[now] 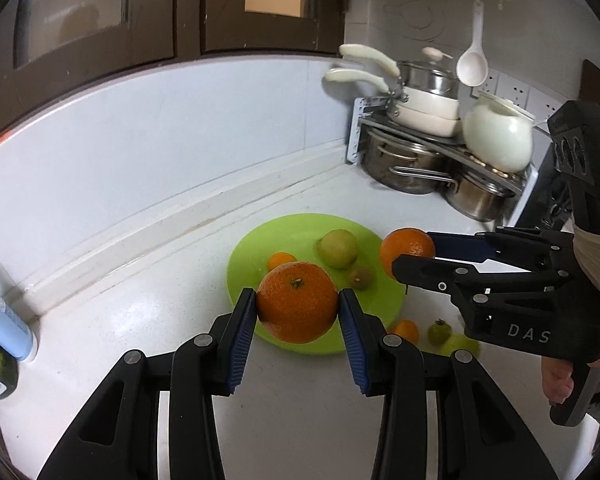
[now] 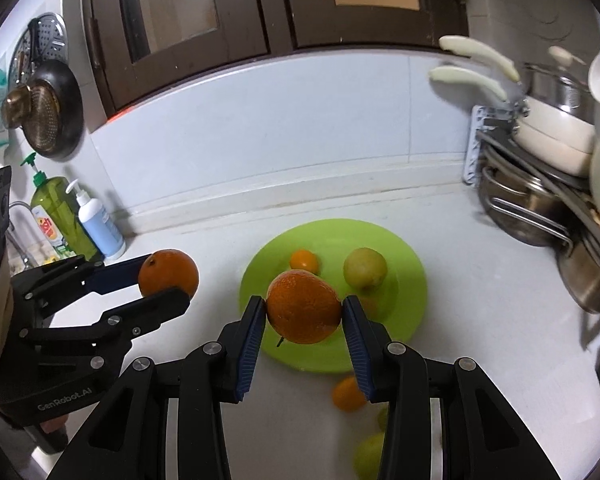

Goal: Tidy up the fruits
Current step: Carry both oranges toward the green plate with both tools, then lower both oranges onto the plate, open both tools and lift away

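You've got an orange in each gripper. Left gripper (image 1: 298,308): fingers clamped on the big orange (image 1: 297,303), held off the desk over the near rim of the green plate (image 1: 260,248). Right gripper (image 2: 304,314): fingers clamped on the other orange (image 2: 303,308), also up over the plate's near edge.

Done so far, I'd judge approx half: a small orange (image 1: 281,260), a green fruit (image 1: 338,248) and a small brownish one (image 1: 360,277) already sit on the plate. Left to do: drop both held oranges, then fetch the strays on the desk (image 1: 140,300) just short of the plate: a small orange one (image 1: 406,330), a small green one (image 1: 439,332), plus a bigger green fruit (image 2: 368,456) nearer you.

Desk is white and glossy. Back left: soap bottles (image 2: 100,224). Back right: rack of pots and pans (image 1: 420,152). Dark cabinet doors (image 1: 100,12) above.
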Tool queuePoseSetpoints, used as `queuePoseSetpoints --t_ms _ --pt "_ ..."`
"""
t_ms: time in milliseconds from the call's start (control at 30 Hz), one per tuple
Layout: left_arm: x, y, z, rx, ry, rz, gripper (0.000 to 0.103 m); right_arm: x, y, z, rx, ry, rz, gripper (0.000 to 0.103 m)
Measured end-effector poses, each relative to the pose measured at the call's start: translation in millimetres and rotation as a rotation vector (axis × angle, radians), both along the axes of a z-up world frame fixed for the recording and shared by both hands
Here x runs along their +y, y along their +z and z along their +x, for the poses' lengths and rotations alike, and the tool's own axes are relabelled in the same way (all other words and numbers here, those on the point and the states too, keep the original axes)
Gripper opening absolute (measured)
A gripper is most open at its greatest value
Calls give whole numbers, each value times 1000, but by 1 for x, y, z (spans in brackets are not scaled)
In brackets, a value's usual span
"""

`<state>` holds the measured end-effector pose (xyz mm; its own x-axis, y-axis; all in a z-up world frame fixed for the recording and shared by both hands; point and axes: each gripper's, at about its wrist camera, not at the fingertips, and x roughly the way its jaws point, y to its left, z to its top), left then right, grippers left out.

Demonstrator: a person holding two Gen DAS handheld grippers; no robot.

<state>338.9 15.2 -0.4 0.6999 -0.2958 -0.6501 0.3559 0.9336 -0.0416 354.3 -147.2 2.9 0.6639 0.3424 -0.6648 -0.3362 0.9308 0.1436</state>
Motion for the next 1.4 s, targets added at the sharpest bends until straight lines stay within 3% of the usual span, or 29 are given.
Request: queuePoseSetpoints --t_ms 500,867,1167,1400 --pt "-3 -42 64 95 -18 25 41 9 -38 77 133 77 -46 41" --pt "-8 -68 95 162 -18 18 41 18 -58 101 197 110 -91 41" --pt "-7 -71 100 176 -12 24 41 22 -65 108 217 100 -107 41" --pt "-4 -59 89 140 2 14 45 19 -58 103 195 96 -109 42"
